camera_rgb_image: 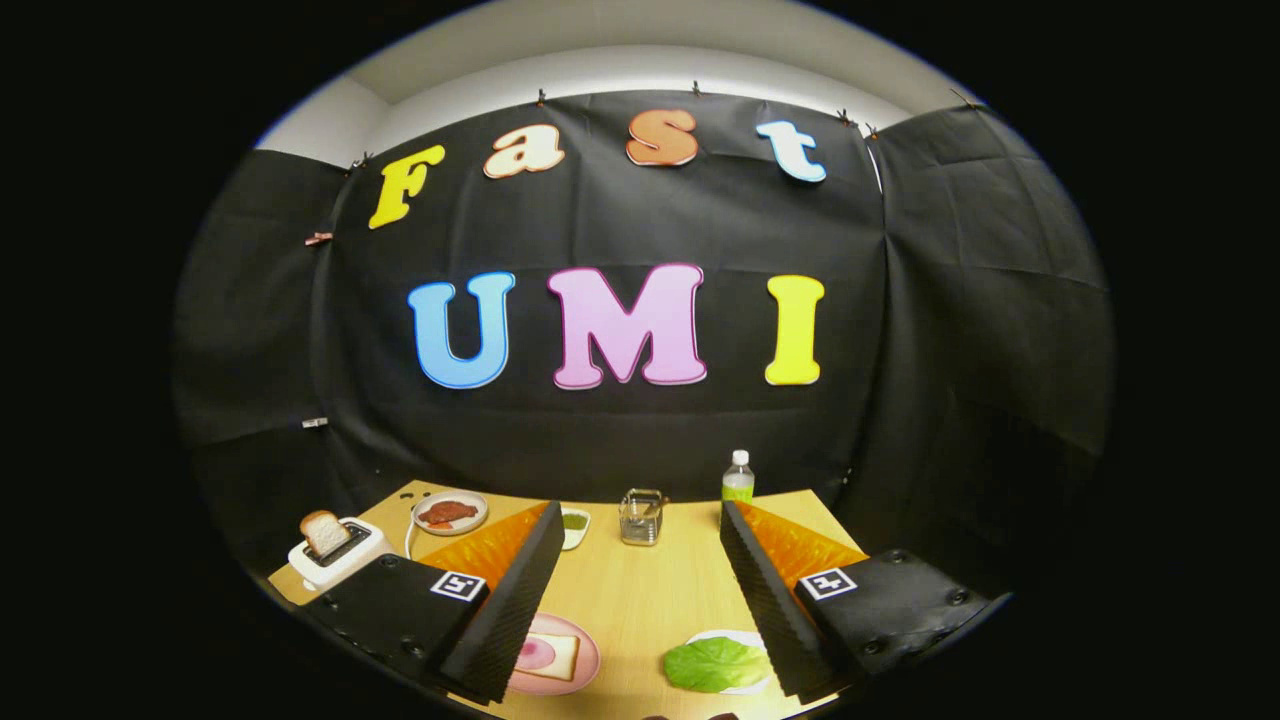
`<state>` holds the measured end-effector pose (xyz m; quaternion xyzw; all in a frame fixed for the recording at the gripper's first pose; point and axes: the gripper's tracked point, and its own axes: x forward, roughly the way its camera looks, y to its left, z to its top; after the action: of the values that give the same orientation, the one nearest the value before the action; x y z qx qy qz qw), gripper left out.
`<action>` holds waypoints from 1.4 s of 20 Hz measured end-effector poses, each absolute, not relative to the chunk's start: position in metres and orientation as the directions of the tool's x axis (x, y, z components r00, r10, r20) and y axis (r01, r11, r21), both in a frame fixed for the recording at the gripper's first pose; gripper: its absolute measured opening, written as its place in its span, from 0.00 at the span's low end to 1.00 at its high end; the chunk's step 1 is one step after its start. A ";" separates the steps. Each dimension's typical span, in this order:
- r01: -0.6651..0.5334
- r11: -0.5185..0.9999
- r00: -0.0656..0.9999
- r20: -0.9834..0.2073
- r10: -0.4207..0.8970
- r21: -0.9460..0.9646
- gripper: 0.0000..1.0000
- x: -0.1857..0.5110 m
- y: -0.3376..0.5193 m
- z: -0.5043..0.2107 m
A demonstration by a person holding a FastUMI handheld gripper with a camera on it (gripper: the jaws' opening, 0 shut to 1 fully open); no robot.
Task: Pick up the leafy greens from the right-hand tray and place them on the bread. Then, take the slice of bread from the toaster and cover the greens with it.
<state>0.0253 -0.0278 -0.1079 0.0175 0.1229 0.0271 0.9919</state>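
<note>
**Green leaf first: lining up the pick**

Green and crinkled, the lettuce leaf [716,664] lies on a small white tray [745,637], low between my fingers at about five o'clock from the middle of the desk [640,600], close against the right finger. My gripper [640,610] is spread wide and holds nothing.

I judge the step in hand is the reach for the greens. I would swing right and tip down until the leaf sits centred between the fingers, then close gently on a raised fold so I don't scrape the tray.

The target, a pale bread slice with a pink round on it [549,655], rests on a pink round plate [585,668] at seven o'clock, by the left finger. The white toaster [338,552] with its browned slice [323,531] stands at ten o'clock, well apart.
</note>
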 end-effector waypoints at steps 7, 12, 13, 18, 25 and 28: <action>-0.124 0.990 0.919 -0.385 0.086 -0.075 0.98 0.024 -0.052 -0.186; -0.179 0.982 0.846 -0.520 0.119 -0.067 0.98 0.022 -0.066 -0.256; -0.189 0.979 0.833 -0.540 0.121 -0.071 0.98 0.023 -0.070 -0.269; -0.234 0.971 0.724 -0.674 0.146 -0.040 0.98 0.013 -0.085 -0.342; -0.279 0.960 0.603 -0.782 0.157 -0.022 0.98 0.003 -0.102 -0.412; -0.266 0.964 0.572 -0.805 0.156 -0.002 0.98 -0.001 -0.110 -0.429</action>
<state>-0.0012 -0.1098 -0.4290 -0.0615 0.4469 0.1191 0.8845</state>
